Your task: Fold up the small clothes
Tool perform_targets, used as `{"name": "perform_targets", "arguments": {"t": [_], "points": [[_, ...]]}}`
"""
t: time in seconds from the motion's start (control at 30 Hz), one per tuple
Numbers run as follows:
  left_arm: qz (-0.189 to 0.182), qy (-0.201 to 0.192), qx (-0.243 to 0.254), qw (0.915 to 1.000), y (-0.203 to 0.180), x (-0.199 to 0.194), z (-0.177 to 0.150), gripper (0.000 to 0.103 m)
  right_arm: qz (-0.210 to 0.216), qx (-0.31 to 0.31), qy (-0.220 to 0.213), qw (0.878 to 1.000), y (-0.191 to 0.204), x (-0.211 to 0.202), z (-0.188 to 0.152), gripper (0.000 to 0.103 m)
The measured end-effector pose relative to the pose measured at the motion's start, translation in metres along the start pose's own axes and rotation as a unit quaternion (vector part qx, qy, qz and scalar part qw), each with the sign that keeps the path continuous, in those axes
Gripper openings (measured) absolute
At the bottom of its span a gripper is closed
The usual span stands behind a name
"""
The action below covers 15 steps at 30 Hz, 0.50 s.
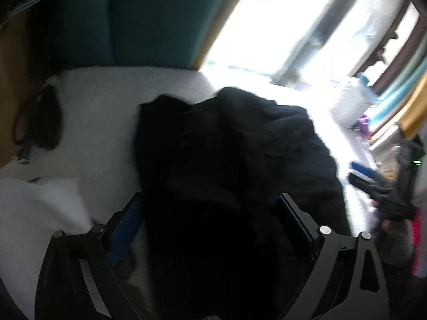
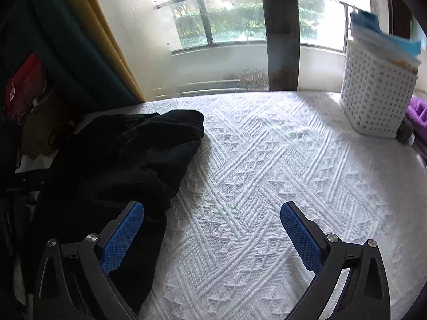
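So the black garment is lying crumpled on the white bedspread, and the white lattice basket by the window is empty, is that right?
Not quite. The black garment does lie crumpled on the white bedspread, but the white lattice basket by the window is not empty: the right wrist view shows folded blue and pale cloths sticking out of its top.

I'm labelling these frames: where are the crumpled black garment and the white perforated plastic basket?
Crumpled black garment (image 2: 128, 154): right wrist view, middle of the heap.
White perforated plastic basket (image 2: 373, 93): right wrist view, its front wall.
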<state>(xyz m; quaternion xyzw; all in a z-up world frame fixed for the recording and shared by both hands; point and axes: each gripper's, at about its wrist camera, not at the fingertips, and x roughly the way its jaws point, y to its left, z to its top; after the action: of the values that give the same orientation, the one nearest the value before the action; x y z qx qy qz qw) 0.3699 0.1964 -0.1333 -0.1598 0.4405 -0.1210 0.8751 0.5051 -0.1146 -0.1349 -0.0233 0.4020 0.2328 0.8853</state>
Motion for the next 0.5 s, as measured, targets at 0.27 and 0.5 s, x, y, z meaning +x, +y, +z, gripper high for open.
{"name": "perform_targets", "arguments": {"t": [0.27,0.5], "points": [[0.026,0.020,0.054,0.9980,-0.018,0.019,-0.007,0.095,0.033,0.007,0.015,0.999,0.009,0.018,0.008,0.103],[0.038,0.011,0.081,0.9959,-0.030,0.023,-0.011,0.097,0.063,-0.021,0.025,0.997,0.037,0.032,0.009,0.103]]}}
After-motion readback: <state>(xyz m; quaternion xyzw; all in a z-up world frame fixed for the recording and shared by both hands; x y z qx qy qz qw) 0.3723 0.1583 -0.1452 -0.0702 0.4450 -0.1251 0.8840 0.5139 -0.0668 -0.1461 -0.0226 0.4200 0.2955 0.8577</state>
